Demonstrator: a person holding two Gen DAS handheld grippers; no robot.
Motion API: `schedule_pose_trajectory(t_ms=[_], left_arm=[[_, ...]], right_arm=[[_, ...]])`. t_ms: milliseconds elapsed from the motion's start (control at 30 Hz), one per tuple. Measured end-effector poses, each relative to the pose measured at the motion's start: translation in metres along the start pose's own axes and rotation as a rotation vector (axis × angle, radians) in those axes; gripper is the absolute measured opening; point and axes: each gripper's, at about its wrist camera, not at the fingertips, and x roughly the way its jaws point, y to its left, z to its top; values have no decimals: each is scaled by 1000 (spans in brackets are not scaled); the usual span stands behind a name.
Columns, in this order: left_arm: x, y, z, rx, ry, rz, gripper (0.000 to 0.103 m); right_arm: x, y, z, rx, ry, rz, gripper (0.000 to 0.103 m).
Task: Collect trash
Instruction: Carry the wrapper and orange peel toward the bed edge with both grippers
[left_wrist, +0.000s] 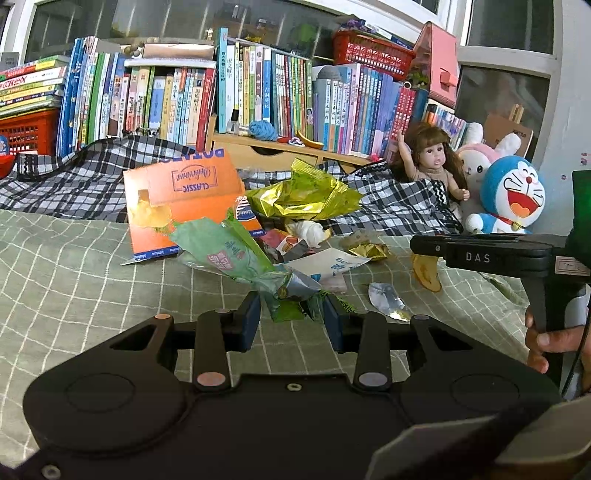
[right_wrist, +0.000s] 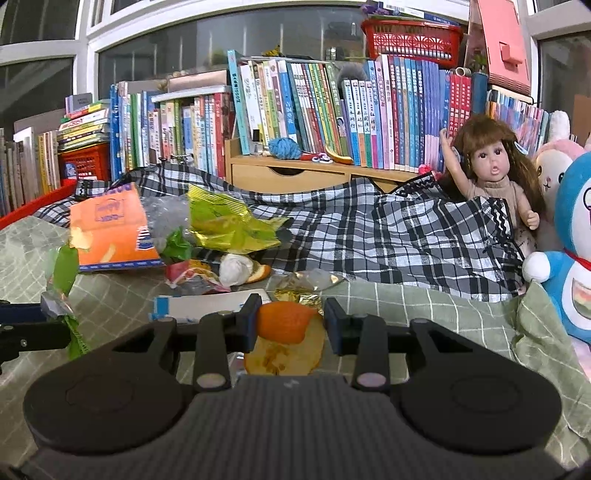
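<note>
My left gripper (left_wrist: 293, 314) is shut on the bunched end of a green plastic wrapper (left_wrist: 229, 254), which sticks up and to the left above the bedsheet. In the right wrist view that wrapper (right_wrist: 64, 266) hangs at the far left. My right gripper (right_wrist: 291, 317) is shut on a piece of orange peel (right_wrist: 284, 325), orange side up and pale pith toward the camera. From the left wrist view the peel (left_wrist: 424, 273) dangles from the right gripper's (left_wrist: 415, 245) tip, clear of the sheet. A hand (left_wrist: 546, 343) holds its handle.
More litter lies on the green checked sheet (left_wrist: 74, 280): an orange carton (left_wrist: 184, 199), a yellow-green foil bag (left_wrist: 303, 195), a crumpled white tissue (left_wrist: 308, 230), gold foil (left_wrist: 369, 251), a silver scrap (left_wrist: 386, 299). A plaid cloth (right_wrist: 406, 236), doll (right_wrist: 487, 166), plush toys and books stand behind.
</note>
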Motion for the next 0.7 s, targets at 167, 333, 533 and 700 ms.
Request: schedule_pose_trajectory(t_ms=[167, 333, 533, 700], left_arm=[[-19, 1, -1, -1, -10, 5, 35], [-43, 4, -5, 3, -21, 22, 35], [-67, 11, -15, -6, -14, 46, 35], [-95, 15, -26, 0, -20, 70, 35]], right_arm=[[-19, 11, -4, -10, -5, 19, 42], [-40, 21, -9, -17, -12, 46, 42], [-67, 35, -15, 6, -23, 116, 43], [-88, 57, -20, -39, -33, 148, 43]])
